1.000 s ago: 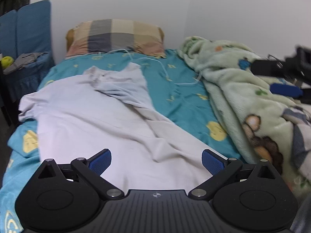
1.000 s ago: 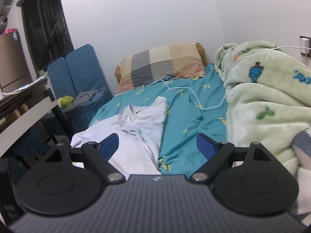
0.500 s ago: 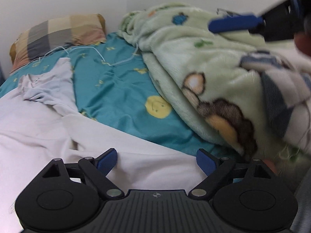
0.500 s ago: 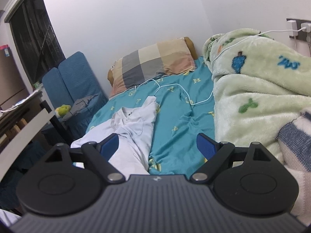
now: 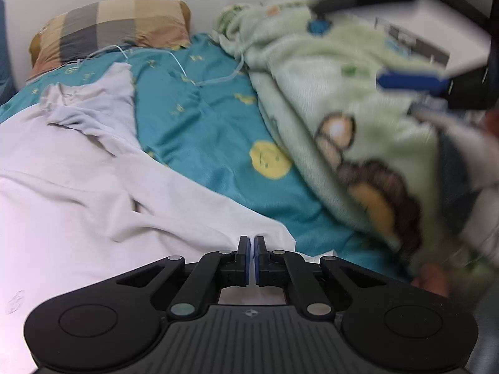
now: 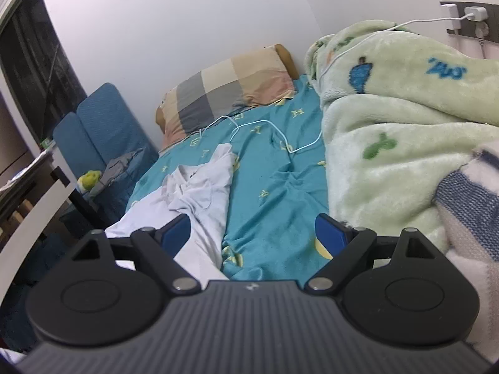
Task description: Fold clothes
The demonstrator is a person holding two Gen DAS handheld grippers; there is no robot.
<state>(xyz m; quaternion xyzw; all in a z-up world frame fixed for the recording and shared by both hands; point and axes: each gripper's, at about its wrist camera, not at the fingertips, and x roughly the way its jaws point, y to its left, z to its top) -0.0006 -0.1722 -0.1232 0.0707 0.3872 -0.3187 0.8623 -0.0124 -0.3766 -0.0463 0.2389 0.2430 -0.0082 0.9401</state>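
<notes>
The left gripper (image 5: 252, 244) has its two blue pads pressed almost together, with only a thin slit between them, and it sits at the near hem of the white shirt (image 5: 78, 187); whether a fold of the cloth is caught between the pads I cannot tell, because the fabric edge is right at the tips. The right gripper (image 6: 252, 230) is spread wide, its blue pads (image 6: 329, 233) far apart, and it holds nothing; it hovers above the bed. In the left wrist view the right gripper shows as a blurred dark shape with a blue pad at the upper right, over the blanket. The white shirt lies spread and wrinkled on the left side of the teal bedsheet (image 5: 202, 131), with its collar (image 6: 184, 180) toward the pillow. The checked pillow (image 6: 230, 87) rests at the head of the bed against the wall. A thin white cable (image 6: 268, 124) runs across the sheet between the pillow and the green fleece blanket (image 6: 389, 118), which is heaped along the right side of the bed. The cable goes up over the blanket to a charger in the wall socket (image 6: 474, 15). A blue chair (image 6: 103, 131) stands left of the bed.
</notes>
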